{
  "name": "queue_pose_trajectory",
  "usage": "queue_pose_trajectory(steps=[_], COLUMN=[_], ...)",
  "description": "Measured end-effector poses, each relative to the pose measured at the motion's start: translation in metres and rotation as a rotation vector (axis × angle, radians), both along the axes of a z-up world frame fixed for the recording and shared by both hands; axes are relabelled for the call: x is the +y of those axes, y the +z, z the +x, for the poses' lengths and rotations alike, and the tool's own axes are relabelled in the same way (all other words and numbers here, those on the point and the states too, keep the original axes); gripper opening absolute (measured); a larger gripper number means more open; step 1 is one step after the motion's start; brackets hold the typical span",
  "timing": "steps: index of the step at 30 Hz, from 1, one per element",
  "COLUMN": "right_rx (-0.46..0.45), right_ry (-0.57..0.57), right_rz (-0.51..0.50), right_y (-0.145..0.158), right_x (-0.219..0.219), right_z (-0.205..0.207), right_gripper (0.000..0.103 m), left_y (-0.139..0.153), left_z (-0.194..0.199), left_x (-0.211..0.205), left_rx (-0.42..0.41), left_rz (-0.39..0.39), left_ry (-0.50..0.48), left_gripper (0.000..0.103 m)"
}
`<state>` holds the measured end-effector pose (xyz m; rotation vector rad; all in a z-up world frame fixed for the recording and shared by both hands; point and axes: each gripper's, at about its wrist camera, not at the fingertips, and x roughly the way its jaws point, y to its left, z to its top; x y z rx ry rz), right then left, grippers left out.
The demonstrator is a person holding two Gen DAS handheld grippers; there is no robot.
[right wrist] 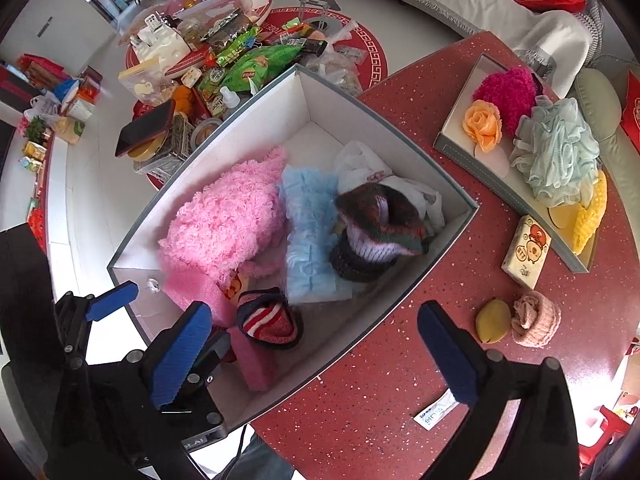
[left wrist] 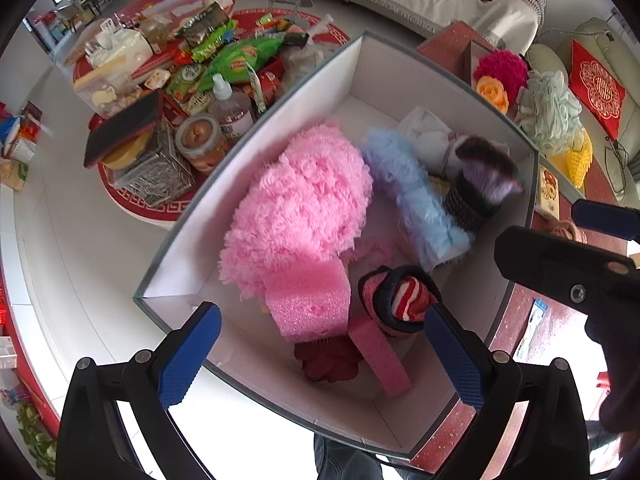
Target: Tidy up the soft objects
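Note:
A white box (left wrist: 372, 76) (right wrist: 308, 96) holds soft things: a pink fluffy cloth (left wrist: 300, 200) (right wrist: 224, 216), a blue fluffy cloth (left wrist: 416, 196) (right wrist: 308, 232), a dark knitted hat (left wrist: 480, 184) (right wrist: 376, 232), pink sponges (left wrist: 312, 300) (right wrist: 256, 364) and a striped knit item (left wrist: 404, 296) (right wrist: 268, 316). My left gripper (left wrist: 320, 356) is open and empty above the box's near end. My right gripper (right wrist: 316, 356) is open and empty over the box's near right rim; it also shows in the left wrist view (left wrist: 568, 268).
On the red table (right wrist: 400, 360), a shallow tray (right wrist: 480, 160) holds a magenta pompom (right wrist: 504, 92), an orange flower (right wrist: 482, 124), a mint bath pouf (right wrist: 556, 152) and a yellow knit (right wrist: 588, 216). A tissue pack (right wrist: 526, 252), yellow sponge (right wrist: 492, 320) and pink roll (right wrist: 536, 320) lie nearby. Snacks (left wrist: 224, 60) crowd a low table.

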<state>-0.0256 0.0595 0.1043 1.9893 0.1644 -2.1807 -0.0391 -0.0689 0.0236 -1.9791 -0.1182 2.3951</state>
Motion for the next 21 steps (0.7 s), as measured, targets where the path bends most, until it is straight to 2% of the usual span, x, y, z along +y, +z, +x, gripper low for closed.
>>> queue_pose_trajectory(steps=[2,4,10,21], right_rx=[0.019,0.036,0.092,0.117], right_ry=[-0.005,-0.017,-0.029,-0.035], right_rz=[0.006,0.001,-0.028,-0.003], right_y=[0.005,0.013,0.039,0.057], right_x=[0.003,0.006,0.011,0.012], right_z=[0.001,0.002,0.008,0.026], right_gripper=[0.103,0.103,0.103,0.103], left_y=[0.014,0.027,0.031,0.038], left_z=[0.001,0.002,-0.002,0.013], left_x=[0.000,-0.002,-0.010,-0.010], left_rx=[0.049,0.076,0.011,0.029], left_rz=[-0.049,-0.066,0.013,-0.032], left_ry=[0.012,0.024,0.042,0.054], left_gripper=[0.102,0.102,0.102,0.102])
